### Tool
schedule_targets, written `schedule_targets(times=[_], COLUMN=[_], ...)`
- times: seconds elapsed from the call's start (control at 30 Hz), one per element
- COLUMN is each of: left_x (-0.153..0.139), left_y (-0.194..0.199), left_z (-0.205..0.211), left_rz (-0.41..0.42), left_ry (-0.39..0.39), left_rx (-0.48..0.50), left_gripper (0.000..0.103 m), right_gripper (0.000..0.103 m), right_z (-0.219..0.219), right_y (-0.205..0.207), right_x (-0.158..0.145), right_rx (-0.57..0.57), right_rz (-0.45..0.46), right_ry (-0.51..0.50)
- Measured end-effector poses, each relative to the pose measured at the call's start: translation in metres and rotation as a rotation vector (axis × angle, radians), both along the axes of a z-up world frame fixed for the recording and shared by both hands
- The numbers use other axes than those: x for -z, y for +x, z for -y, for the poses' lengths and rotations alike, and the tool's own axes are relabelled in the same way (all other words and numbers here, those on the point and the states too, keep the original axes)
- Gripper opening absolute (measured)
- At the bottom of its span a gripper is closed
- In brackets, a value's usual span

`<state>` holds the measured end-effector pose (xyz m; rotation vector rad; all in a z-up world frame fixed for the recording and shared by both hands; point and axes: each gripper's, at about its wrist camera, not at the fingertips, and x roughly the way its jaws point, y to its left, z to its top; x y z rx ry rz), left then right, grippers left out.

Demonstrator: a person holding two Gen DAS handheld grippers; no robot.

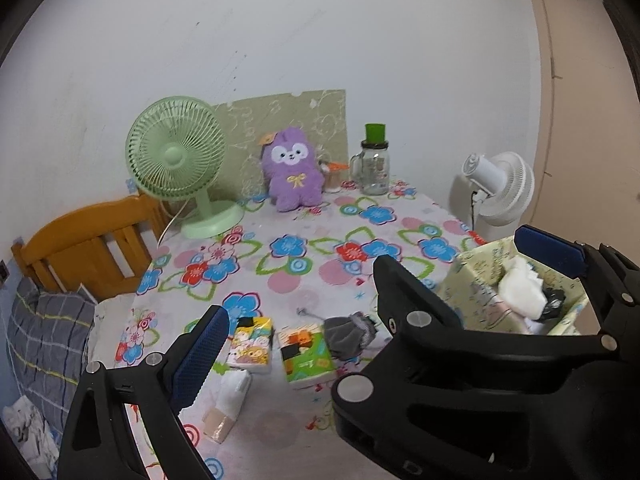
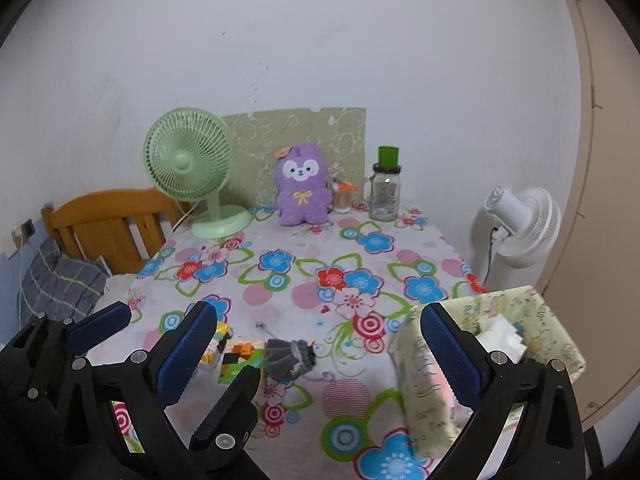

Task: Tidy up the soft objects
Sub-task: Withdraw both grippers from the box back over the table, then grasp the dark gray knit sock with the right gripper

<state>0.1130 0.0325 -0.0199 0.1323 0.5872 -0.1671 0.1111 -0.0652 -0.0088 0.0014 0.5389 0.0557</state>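
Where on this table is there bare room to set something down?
Free: the floral tablecloth between the purple plush and the grey pouch. Crowded: the near edge, with tissue packs and the fabric basket.

The right gripper [image 2: 320, 348] hangs over the near edge of the table [image 2: 280, 304]. Between its fingers, on the cloth, lies a small pouch [image 2: 290, 358]; left of the pouch lie two tissue packs [image 1: 253, 345] [image 1: 307, 353] side by side, and nearer than them a glove [image 1: 228, 406]. A fabric box [image 2: 424, 396] stands at the gripper's right with folded cloths [image 2: 502, 338] in it. Far ahead, against the wall, stand a desk fan [image 2: 190, 168], a plush toy [image 2: 305, 191] right of it, then a jar [image 2: 386, 188]. The left gripper [image 1: 370, 276] sits to the left. A chair [image 2: 108, 228] stands beyond the table's left edge.
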Motion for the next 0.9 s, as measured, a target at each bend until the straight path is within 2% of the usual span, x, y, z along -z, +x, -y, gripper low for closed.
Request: schedule_targets(times=[0.3, 0.53, 0.7, 0.9], left_x=[0.028, 0.056, 0.077, 0.1], left_y=[0.013, 0.03, 0.047, 0.064], left_z=[-0.02, -0.031, -0.039, -0.048], left_rz=[-0.02, -0.089, -0.137, -0.205], left_ry=[0.016, 0.01, 0.037, 0.005], left_rx=[-0.03, -0.055, -0.117, -0.14], left_gripper=[0.097, 0.097, 0.097, 0.097], right_gripper=[0.103, 0.103, 0.103, 0.103], right_z=[-0.018, -0.027, -0.029, -0.028], right_y=[0.018, 0.037, 0.052, 0.071], right_x=[0.035, 0.065, 0.087, 0.109], right_rx=[-0.065, -0.085, -0.082, -0.068], right_rz=[-0.031, -0.112, -0.157, -0.211], right_ry=[0.053, 0.069, 0.068, 0.046])
